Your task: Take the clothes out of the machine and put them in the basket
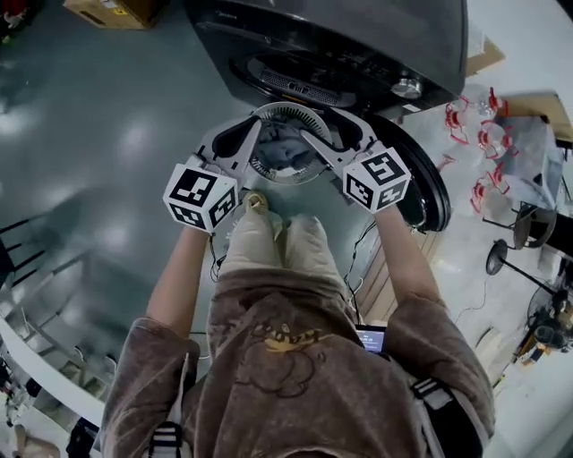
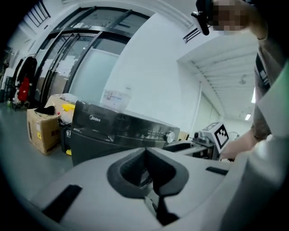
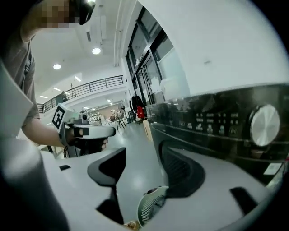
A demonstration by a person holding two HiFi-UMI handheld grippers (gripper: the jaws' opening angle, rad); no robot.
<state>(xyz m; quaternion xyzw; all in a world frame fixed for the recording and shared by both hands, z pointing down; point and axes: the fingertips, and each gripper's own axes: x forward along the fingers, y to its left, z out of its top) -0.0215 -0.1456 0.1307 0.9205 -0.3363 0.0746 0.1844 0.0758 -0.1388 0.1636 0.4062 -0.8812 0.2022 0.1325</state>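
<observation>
The dark grey washing machine (image 1: 340, 45) stands ahead of me, its round door (image 1: 428, 197) swung open to the right. Below my hands sits a white slatted basket (image 1: 288, 114) with grey clothes (image 1: 285, 156) in it. My left gripper (image 1: 249, 134) hangs above the basket's left rim, and in the left gripper view (image 2: 146, 155) its dark pads meet with nothing between them. My right gripper (image 1: 315, 136) hangs over the right rim. Its jaws (image 3: 140, 158) stand apart and empty, with the basket (image 3: 151, 203) showing through the gap. The machine's control panel (image 3: 216, 122) is close on its right.
A cardboard box (image 1: 112, 11) stands left of the machine, on the shiny grey floor. Red-and-white stands (image 1: 483, 134) and tripods crowd the right side. A wooden pallet (image 1: 380, 277) lies by my right leg. A white railing (image 1: 36, 349) runs along the lower left.
</observation>
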